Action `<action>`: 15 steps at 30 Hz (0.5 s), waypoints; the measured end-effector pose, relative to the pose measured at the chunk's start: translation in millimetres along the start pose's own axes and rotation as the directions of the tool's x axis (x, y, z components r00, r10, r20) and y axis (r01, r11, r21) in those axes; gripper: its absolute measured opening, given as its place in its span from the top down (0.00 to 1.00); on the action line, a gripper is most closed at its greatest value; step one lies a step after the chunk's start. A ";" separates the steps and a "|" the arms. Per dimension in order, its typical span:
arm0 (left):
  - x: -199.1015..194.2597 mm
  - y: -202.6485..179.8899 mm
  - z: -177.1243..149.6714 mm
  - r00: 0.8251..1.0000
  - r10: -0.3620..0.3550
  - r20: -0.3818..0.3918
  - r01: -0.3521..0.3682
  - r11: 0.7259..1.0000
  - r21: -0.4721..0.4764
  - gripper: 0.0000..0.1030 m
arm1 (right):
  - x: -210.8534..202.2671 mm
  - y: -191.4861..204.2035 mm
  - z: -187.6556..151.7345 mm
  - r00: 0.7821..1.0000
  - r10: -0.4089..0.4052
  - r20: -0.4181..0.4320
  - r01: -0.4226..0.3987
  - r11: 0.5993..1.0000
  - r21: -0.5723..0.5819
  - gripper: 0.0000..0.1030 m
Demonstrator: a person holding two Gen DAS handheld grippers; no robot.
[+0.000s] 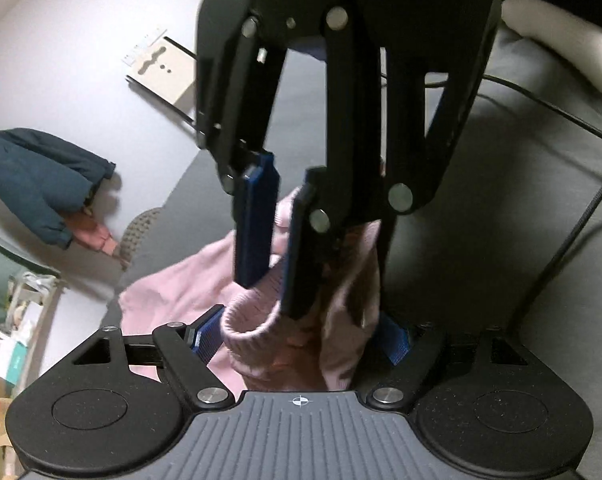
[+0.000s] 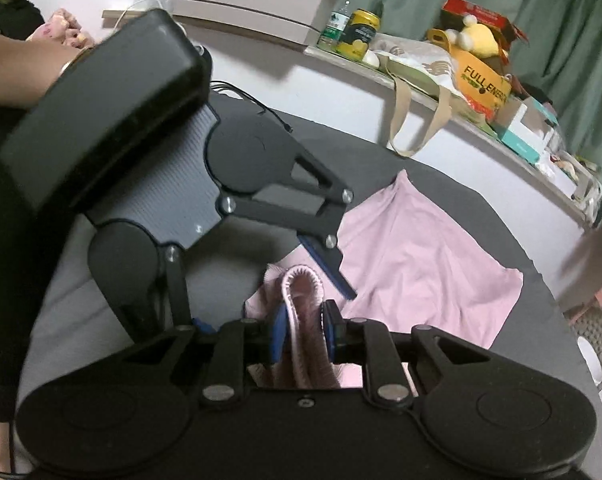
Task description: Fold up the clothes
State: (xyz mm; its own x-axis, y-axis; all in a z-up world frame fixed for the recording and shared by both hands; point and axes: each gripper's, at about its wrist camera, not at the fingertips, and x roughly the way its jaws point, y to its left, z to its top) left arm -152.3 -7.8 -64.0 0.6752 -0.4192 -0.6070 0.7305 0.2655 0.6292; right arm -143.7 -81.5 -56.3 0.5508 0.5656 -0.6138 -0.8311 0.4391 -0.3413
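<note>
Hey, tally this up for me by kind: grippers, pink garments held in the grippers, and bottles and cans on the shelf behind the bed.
Grippers: 2 (left gripper, right gripper)
Pink garment: 1
Bottle: 1
Can: 1
Total: 5

right gripper (image 2: pixel 303 334): fingers closed on the pink garment's (image 2: pixel 421 256) ribbed cuff
left gripper (image 2: pixel 261 280): fingers apart, just beside the cuff
garment: spread on dark bed (image 2: pixel 481 208)
</note>
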 end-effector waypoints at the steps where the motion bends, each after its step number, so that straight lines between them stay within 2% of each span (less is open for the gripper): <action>1: 0.3 0.9 -0.4 1.000 -0.002 0.000 0.002 1.000 -0.012 0.24 | -0.9 -0.1 0.1 1.000 -0.004 -0.004 0.004 1.000 -0.012 0.82; 3: 0.6 2.6 -1.4 1.000 0.000 -0.003 0.000 1.000 -0.029 0.24 | -4.8 -2.2 0.6 1.000 -0.010 -0.012 0.010 0.999 -0.038 0.79; 5: 0.4 3.4 -2.9 1.000 0.012 -0.010 -0.012 1.000 -0.028 0.24 | -15.1 -7.8 0.9 1.000 -0.008 -0.018 0.006 0.997 -0.075 0.63; 9: -2.5 1.3 -1.6 0.999 0.031 -0.007 -0.031 0.999 -0.010 0.24 | -31.1 -11.2 -5.1 0.999 -0.021 -0.041 0.016 0.991 -0.136 0.58; 13: -6.0 2.1 -0.2 1.000 0.028 -0.001 -0.028 1.000 -0.011 0.24 | -21.2 6.4 -8.7 0.998 -0.027 -0.058 0.015 0.981 -0.192 0.51; 15: -6.1 2.6 0.3 1.000 0.024 -0.004 -0.024 1.000 -0.005 0.23 | -13.8 15.5 -6.8 0.998 -0.012 -0.059 -0.001 0.976 -0.217 0.50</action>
State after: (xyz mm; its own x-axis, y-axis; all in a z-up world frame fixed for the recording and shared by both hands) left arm -154.6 -4.8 -58.5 0.6931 -0.4093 -0.5934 0.7143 0.2797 0.6415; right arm -164.6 -87.2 -58.0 0.5556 0.5179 -0.6504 -0.8283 0.2765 -0.4874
